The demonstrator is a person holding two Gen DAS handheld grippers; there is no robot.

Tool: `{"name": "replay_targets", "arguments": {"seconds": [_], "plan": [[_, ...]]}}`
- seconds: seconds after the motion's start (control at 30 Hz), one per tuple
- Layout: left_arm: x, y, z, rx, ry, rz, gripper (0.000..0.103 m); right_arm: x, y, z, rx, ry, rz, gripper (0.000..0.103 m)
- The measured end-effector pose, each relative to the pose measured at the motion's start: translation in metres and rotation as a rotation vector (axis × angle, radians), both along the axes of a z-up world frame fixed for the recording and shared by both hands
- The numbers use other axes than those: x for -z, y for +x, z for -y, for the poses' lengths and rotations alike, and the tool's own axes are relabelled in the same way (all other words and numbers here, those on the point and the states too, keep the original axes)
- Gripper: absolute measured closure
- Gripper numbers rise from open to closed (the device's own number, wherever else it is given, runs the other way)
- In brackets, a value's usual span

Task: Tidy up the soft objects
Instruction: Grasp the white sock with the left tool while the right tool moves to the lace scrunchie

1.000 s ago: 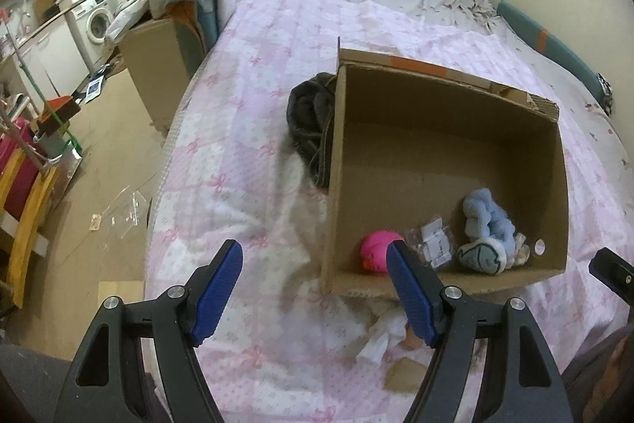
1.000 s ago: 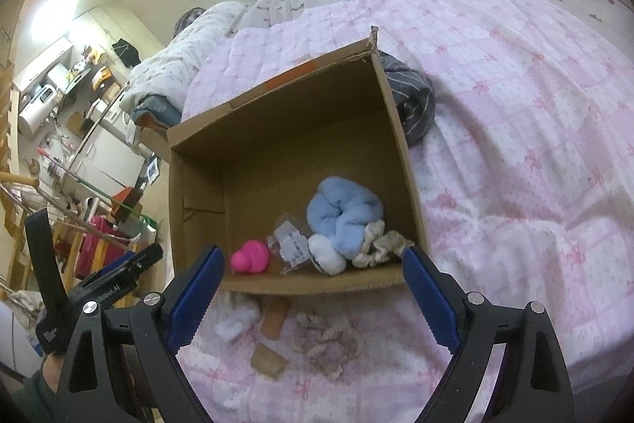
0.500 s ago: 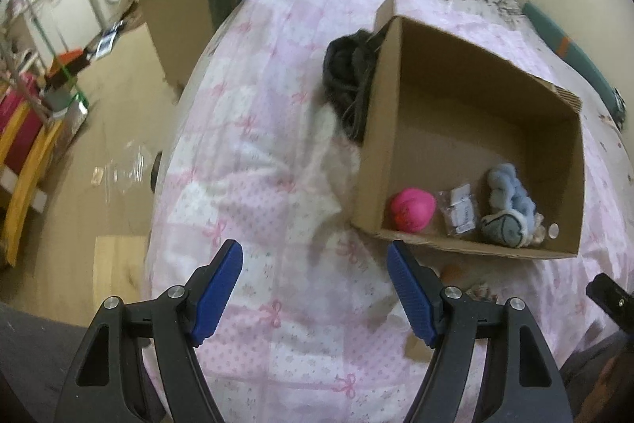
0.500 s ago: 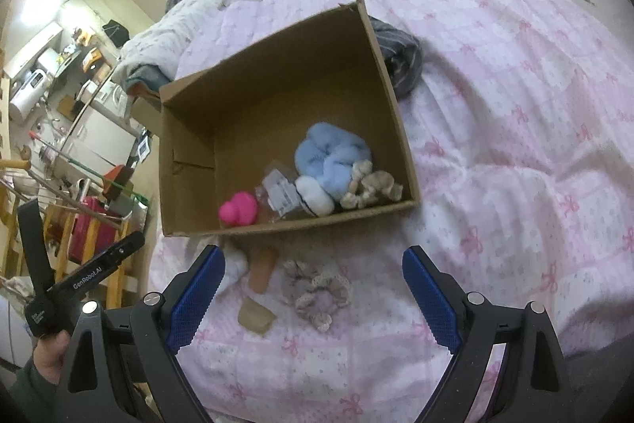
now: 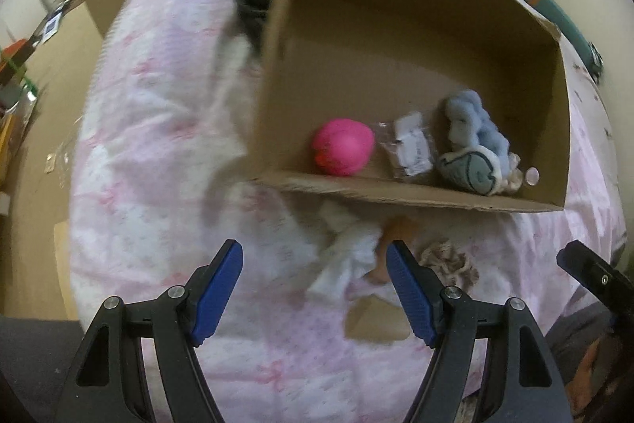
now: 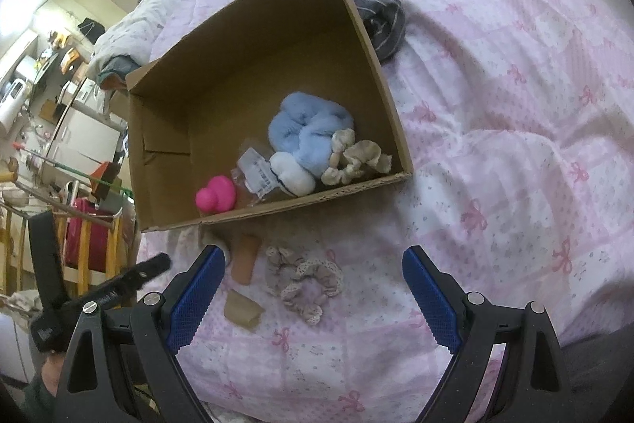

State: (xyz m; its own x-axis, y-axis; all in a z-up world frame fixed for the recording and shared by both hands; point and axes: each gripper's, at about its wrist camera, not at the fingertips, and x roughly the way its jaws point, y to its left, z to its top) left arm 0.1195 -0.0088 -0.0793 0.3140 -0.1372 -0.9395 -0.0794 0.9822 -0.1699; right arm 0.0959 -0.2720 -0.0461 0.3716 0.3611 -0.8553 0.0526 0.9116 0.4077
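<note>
Closest to me, both grippers point down at the bed with their blue jaws spread wide and nothing between them: the left gripper over a crumpled white cloth, the right gripper over a frilly beige scrunchie. In the right wrist view the scrunchie lies flat on the pink quilt, in the gap between the jaws and just ahead of the tips, its longer spread running roughly across the opening. I'd judge the right hand the nearer one for it. From the left wrist view the same scrunchie sits off beyond the right-hand jaw, so the left hand is better placed for the white cloth. Just beside these lie a tan cylinder-shaped piece and a folded brownish scrap. Past them stands the cardboard box, open on top, its near wall just beyond the loose pieces. Inside, against that near wall, sit a pink toy, a clear packet, a blue plush and another beige scrunchie. Behind the box lies a dark bundle of cloth.
</note>
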Motion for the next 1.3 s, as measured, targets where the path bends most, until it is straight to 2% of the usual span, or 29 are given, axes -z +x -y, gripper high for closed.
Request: {"name": "replay_targets", "arguments": {"seconds": [0.03, 0.13, 0.23, 0.3, 0.37, 0.4, 0.43, 0.53, 0.67, 0.8, 0.87, 0.97, 1.03, 1.17, 1.23, 1.3], "plan": [[0.004, 0.003, 0.004, 0.012, 0.001, -0.006, 0.032, 0.001, 0.0, -0.001, -0.001, -0.001, -0.003, 0.006], [0.018, 0.012, 0.015, 0.047, 0.009, -0.041, 0.045, 0.002, 0.0, -0.003, -0.011, -0.01, -0.009, 0.006], [0.032, 0.016, 0.023, 0.06, 0.039, -0.069, 0.045, 0.004, 0.001, -0.003, -0.022, -0.004, -0.012, 0.006], [0.041, 0.02, 0.028, 0.068, 0.032, -0.087, 0.05, 0.006, 0.002, -0.004, -0.028, 0.0, -0.015, 0.006], [0.043, 0.023, 0.028, 0.064, 0.023, -0.081, 0.08, 0.009, 0.004, -0.005, -0.034, -0.006, -0.024, 0.006], [0.044, 0.025, 0.029, 0.069, -0.005, -0.086, 0.08, 0.01, 0.005, -0.006, -0.036, -0.012, -0.03, 0.006], [0.043, 0.026, 0.029, 0.069, 0.0, -0.09, 0.081, 0.012, 0.006, -0.007, -0.039, -0.016, -0.037, 0.006], [0.033, 0.025, 0.038, 0.105, 0.071, -0.067, 0.082, 0.017, 0.007, -0.011, -0.052, -0.025, -0.057, 0.006], [0.016, 0.017, 0.036, 0.09, 0.075, -0.056, 0.082, 0.029, 0.012, -0.019, -0.088, -0.042, -0.097, 0.006], [-0.007, 0.004, 0.026, 0.078, 0.089, -0.051, 0.082, 0.037, 0.018, -0.04, -0.164, -0.138, -0.104, 0.006], [-0.028, -0.001, 0.021, 0.053, 0.112, 0.007, 0.082, 0.04, 0.02, -0.052, -0.212, -0.176, -0.101, 0.006], [-0.058, -0.009, 0.019, 0.065, 0.115, 0.083, 0.082, 0.046, 0.023, -0.062, -0.245, -0.194, -0.116, 0.006], [-0.066, -0.012, 0.017, 0.078, 0.114, 0.092, 0.082, 0.048, 0.024, -0.068, -0.262, -0.197, -0.116, 0.006], [-0.062, -0.019, 0.018, 0.097, 0.131, 0.1, 0.082, 0.052, 0.023, -0.079, -0.299, -0.238, -0.109, 0.006], [-0.052, -0.025, 0.01, 0.085, 0.155, 0.104, 0.082, 0.051, 0.02, -0.085, -0.312, -0.275, -0.087, 0.006], [-0.041, -0.025, 0.006, 0.049, 0.138, 0.073, 0.082, 0.049, 0.018, -0.093, -0.34, -0.29, -0.065, 0.006]]}}
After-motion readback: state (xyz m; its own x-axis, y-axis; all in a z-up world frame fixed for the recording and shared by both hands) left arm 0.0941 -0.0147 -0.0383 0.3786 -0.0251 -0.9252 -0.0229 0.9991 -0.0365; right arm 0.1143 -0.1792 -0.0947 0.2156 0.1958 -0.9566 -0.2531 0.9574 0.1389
